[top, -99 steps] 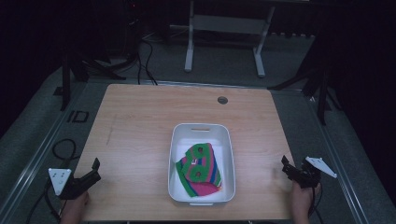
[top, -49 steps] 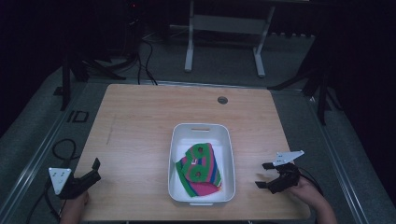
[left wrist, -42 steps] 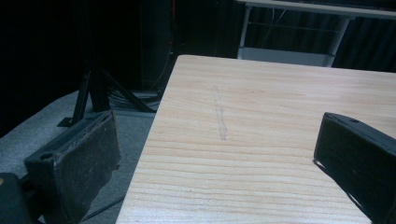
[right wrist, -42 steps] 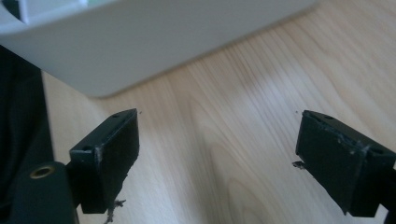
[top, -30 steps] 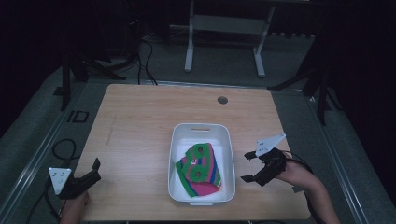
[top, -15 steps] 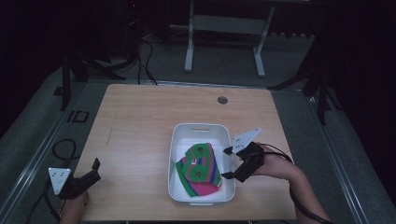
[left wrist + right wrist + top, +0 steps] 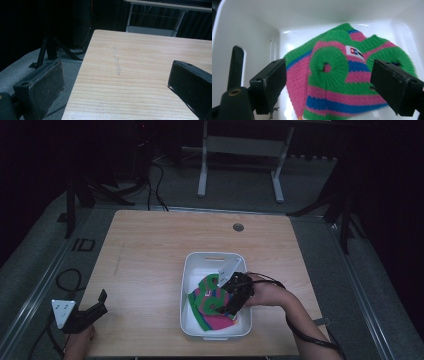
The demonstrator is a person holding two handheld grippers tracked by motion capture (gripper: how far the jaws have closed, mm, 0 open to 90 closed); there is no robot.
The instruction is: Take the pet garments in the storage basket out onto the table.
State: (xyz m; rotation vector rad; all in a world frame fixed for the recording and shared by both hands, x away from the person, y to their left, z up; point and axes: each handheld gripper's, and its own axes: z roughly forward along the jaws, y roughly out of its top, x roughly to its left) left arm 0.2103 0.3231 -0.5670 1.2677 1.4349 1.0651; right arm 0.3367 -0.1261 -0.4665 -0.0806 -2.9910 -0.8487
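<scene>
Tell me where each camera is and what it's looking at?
High view: above the person's side, looking forward and down at the wooden table; both forearms show.
Left gripper view: rides the left gripper, facing bare tabletop; open jaws show.
Right gripper view: rides the right gripper, facing the striped knit garment in the white tub.
High and right views share tub and garment.

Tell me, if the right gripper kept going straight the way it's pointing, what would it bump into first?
Most likely the striped knitted garment lying in the white tub: the right gripper hangs open directly over it.
</scene>
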